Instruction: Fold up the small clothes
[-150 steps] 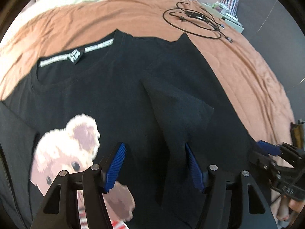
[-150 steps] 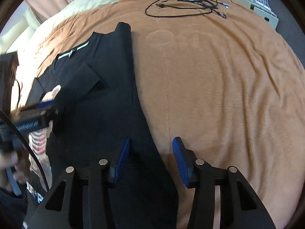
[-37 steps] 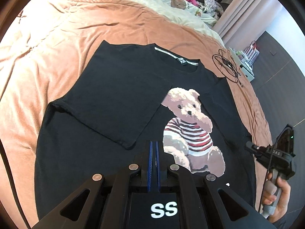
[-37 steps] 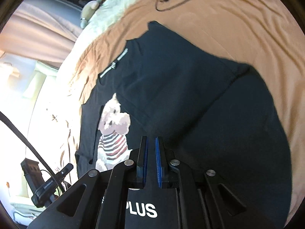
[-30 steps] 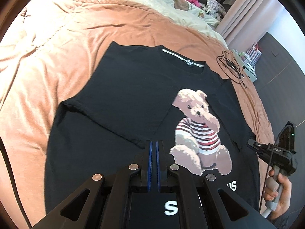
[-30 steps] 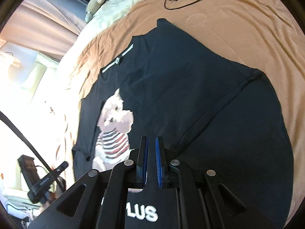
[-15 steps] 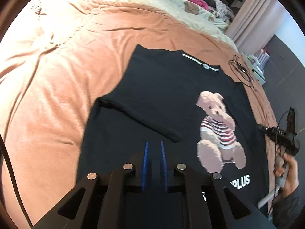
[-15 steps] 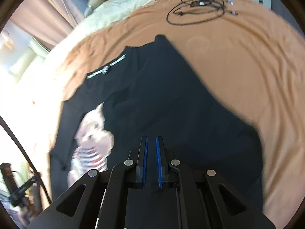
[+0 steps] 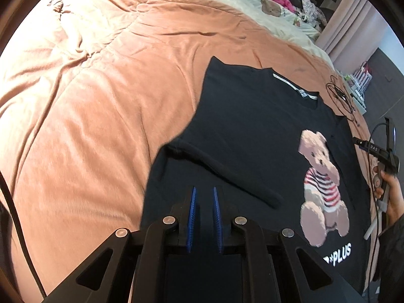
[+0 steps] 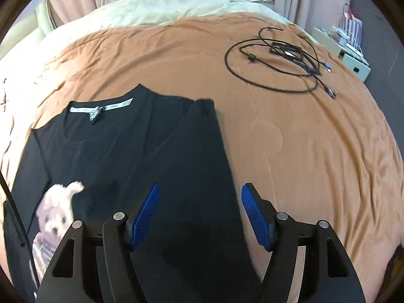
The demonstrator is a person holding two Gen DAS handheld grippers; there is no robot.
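A black T-shirt [image 9: 252, 131] with a teddy bear print [image 9: 320, 184] lies flat on the orange bedspread [image 9: 101, 101], collar at the far end. Both sleeves are folded inward over the body. My left gripper [image 9: 203, 197] hovers over the shirt's lower left part, its blue pads a narrow gap apart with nothing between them. My right gripper [image 10: 199, 199] is wide open above the shirt's folded right side [image 10: 192, 151], empty. The shirt [image 10: 113, 139] and bear print [image 10: 55, 209] also show in the right wrist view. The right gripper [image 9: 376, 151] shows in the left wrist view, held by a hand.
A coil of black cable [image 10: 277, 60] lies on the bedspread at the far right. Cream bedding with soft toys [image 10: 176, 2] lies at the head of the bed. A white box [image 10: 353, 58] stands beyond the right edge.
Both grippers held the shirt's hem shut a second ago. The right gripper has opened wide and let go; the left pads have parted slightly. Both have shifted outward.
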